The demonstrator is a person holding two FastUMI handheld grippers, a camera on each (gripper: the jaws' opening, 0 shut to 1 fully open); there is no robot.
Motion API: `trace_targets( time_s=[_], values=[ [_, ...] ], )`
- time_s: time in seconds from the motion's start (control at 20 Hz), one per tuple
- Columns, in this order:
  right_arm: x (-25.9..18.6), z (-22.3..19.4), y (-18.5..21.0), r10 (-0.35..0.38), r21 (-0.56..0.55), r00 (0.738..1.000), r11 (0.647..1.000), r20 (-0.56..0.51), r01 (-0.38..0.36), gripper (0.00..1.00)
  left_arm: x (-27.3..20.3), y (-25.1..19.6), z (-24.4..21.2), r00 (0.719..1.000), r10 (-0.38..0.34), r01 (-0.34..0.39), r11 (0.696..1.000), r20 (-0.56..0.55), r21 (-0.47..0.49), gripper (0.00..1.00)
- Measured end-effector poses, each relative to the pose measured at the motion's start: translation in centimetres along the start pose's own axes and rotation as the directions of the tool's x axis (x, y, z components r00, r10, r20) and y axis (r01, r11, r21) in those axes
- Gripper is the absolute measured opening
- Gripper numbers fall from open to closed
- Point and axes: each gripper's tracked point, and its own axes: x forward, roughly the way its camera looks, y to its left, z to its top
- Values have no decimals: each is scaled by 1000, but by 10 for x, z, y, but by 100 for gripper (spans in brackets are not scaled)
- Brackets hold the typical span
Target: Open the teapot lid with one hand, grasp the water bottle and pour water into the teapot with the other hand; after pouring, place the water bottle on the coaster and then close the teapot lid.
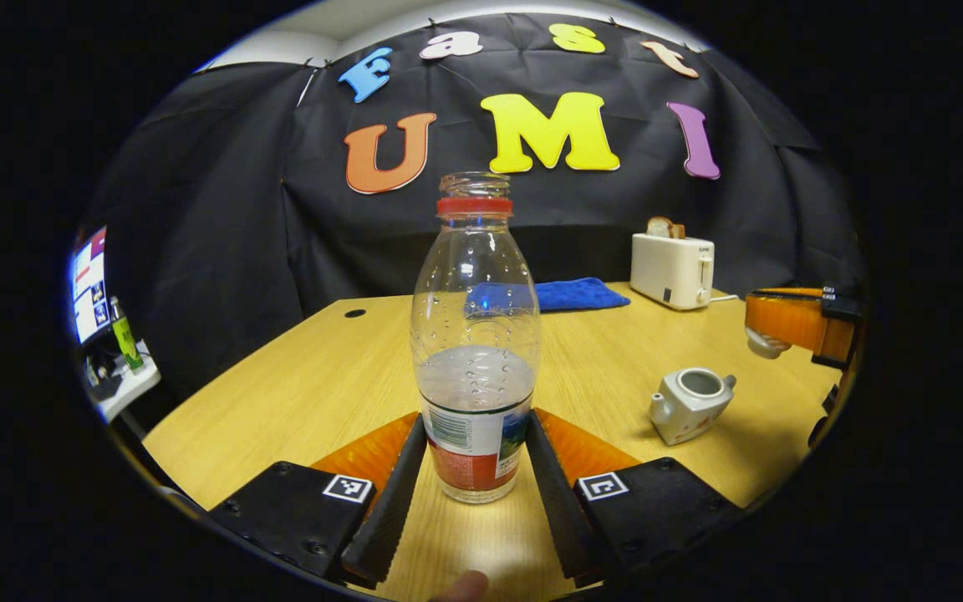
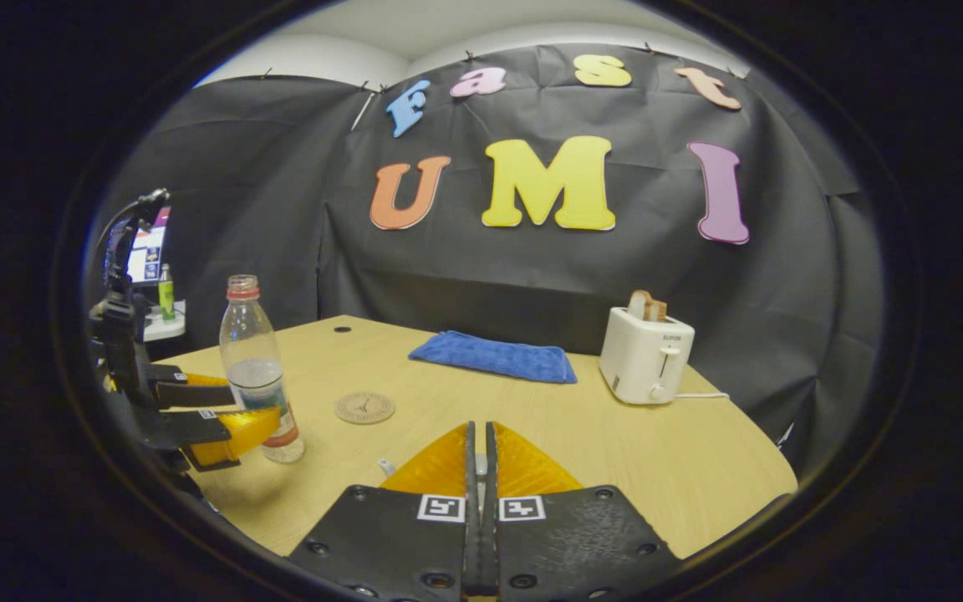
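Both fingers of your left gripper pressed the water bottle's lower sides as it stood upright on the table. Your right gripper had its jaws closed together, a small pale thing barely visible between them. Farther off sat the lidless teapot, the coaster, then the blue cloth and toaster.

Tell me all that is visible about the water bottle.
The water bottle is clear plastic, uncapped, with a red ring under its open neck and a printed label low on its body. Roughly the lower half holds water. It stands upright on the wooden table, between the left gripper fingers, which flank its base.
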Motion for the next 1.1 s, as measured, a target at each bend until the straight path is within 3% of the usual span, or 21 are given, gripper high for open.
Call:
trace_targets(
  time_s=[0.1, 0.2, 0.35, 0.5, 0.65, 0.75, 0.9, 1.1],
  values=[
    [-4, 0, -7, -2, -2, 1000, 1000, 3, 2, 0, -1, 7, 6, 1000, 29, -29, 995, 0, 94, 73],
    [-9, 0, -16, -9, -6, 1000, 1000, 5, 9, 0, -1, 13, 19, 998, 61, -65, 972, 23, 228, 72],
    [-16, -1, -30, -17, 6, 1000, 1000, 6, 17, 0, 0, 27, 35, 991, 107, -129, 889, 75, 439, 71],
    [-24, -7, -44, -30, 13, 1000, 999, 5, 30, 0, 2, 41, 39, 984, 147, -178, 764, 101, 620, 70],
    [-29, -16, -53, -35, 31, 999, 999, -7, 35, 0, 3, 36, 38, 983, 150, -178, 626, 107, 759, 70],
    [-33, -18, -59, -38, 43, 999, 998, -10, 38, 0, 4, 30, 37, 985, 143, -161, 540, 98, 826, 70],
    [-38, -23, -68, -47, 60, 999, 997, -9, 48, 0, 0, 20, 35, 983, 141, -160, 382, 114, 910, 70],
    [-43, -29, -75, -53, 72, 998, 996, -15, 54, 0, 0, 3, 28, 989, 110, -117, 202, 96, 972, 70]
  ],
)
